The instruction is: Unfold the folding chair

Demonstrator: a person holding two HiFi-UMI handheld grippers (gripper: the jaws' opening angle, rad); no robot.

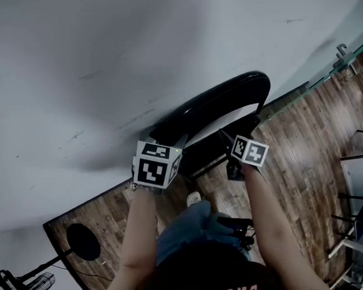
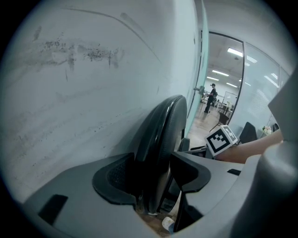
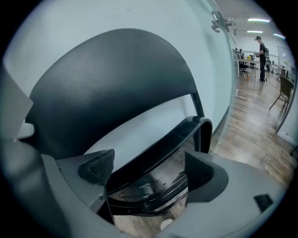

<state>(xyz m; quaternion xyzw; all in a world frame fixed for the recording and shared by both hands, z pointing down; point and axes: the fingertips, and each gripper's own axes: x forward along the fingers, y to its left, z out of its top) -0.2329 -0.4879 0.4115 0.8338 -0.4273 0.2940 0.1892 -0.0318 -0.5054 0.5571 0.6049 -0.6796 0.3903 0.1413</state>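
**Left tool on the backrest, right tool open at the seat**

The folding chair [image 1: 223, 96] stands folded on the wooden floor [image 1: 294, 148], up against the white wall [image 1: 130, 51] and next to a glass partition [image 1: 326, 73]. The left tool [image 2: 156, 169] is clenched on the side edge of the black backrest [image 2: 164, 123], with one pad on each face. The right tool [image 3: 149, 169] is released. Its jaws stand wide apart with the rim of the folded seat [image 3: 158, 142] between them, touching neither pad.

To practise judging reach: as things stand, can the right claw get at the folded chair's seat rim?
Probably yes: the right claw stands open with the seat rim between its jaws, apparently untouched, and nothing blocks the way. The left claw is shut on the backrest.
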